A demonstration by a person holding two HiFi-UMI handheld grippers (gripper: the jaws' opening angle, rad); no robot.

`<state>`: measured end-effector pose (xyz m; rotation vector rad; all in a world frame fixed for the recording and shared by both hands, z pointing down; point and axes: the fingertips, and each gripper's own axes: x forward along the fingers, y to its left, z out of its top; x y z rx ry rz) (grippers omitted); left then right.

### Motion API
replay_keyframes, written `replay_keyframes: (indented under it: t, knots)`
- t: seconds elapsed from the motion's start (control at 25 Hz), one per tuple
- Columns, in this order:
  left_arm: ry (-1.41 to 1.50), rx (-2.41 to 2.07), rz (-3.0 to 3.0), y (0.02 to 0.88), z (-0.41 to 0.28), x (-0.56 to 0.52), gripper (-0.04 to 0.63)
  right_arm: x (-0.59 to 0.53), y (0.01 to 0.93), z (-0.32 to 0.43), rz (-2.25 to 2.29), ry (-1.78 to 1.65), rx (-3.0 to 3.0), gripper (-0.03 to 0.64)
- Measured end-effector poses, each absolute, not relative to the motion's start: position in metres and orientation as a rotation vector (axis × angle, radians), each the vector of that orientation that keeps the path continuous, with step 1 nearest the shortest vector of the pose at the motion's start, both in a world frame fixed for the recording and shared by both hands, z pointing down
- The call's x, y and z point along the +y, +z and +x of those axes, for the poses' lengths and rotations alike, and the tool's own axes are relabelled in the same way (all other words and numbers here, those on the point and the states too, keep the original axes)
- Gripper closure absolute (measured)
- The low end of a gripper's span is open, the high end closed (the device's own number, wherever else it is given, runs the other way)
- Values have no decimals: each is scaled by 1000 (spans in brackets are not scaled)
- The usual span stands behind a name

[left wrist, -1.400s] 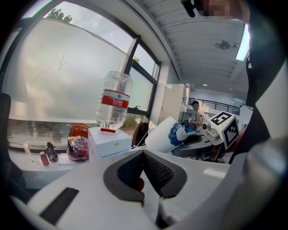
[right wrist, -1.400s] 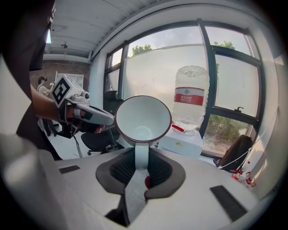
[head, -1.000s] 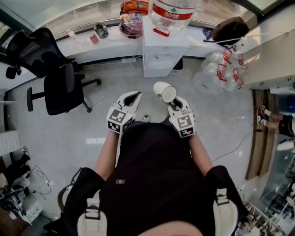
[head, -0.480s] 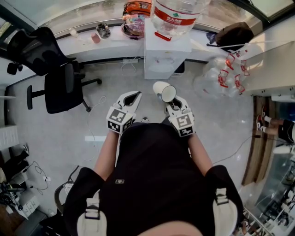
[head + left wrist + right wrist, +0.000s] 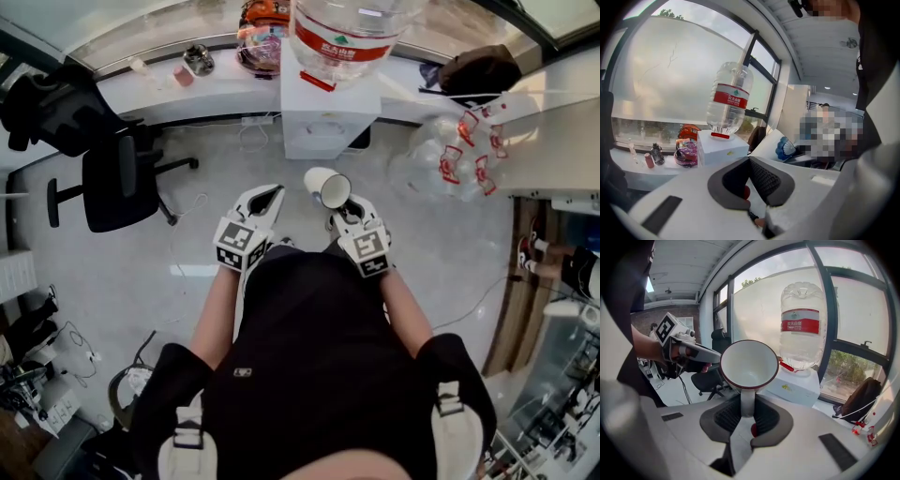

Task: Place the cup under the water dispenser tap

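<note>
Right gripper view alone shows cup handle clamped.

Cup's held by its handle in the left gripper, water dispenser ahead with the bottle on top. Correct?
Not quite. The right gripper, not the left, is shut on the cup by its handle; the right gripper view shows it. The left gripper holds nothing. The water dispenser with the bottle on top does stand ahead.

The bottle is sitting on the water dispenser at the counter — the cup is hanging before it, the chair standing off left.
</note>
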<state>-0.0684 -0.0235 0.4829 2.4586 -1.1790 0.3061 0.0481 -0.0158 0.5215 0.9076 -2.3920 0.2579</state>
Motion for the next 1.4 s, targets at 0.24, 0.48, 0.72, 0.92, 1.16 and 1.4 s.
replay_keyframes:
  t: [0.24,0.48,0.72,0.92,1.16,1.4]
  knots:
    - [339,-1162,2431,494,-53,-47,601,-41,537,64,870,294,-2372,571]
    - [373,-1149,2416,502,-42,-64,601,-59,555,72,837,309,-2358,571]
    - [407,-1142,2410,505,-34,-77,601,-64,579,76,786,357,-2339,571]
    - [427,-1151,2391,511,-33,-83,601,-74,597,81,759,386,-2322,571]
    - [442,-1186,2336,521,-35,-91,601,-93,631,91,705,395,-2274,571]
    - [437,-1238,2281,531,-47,-99,601,-112,665,93,643,385,-2221,571]
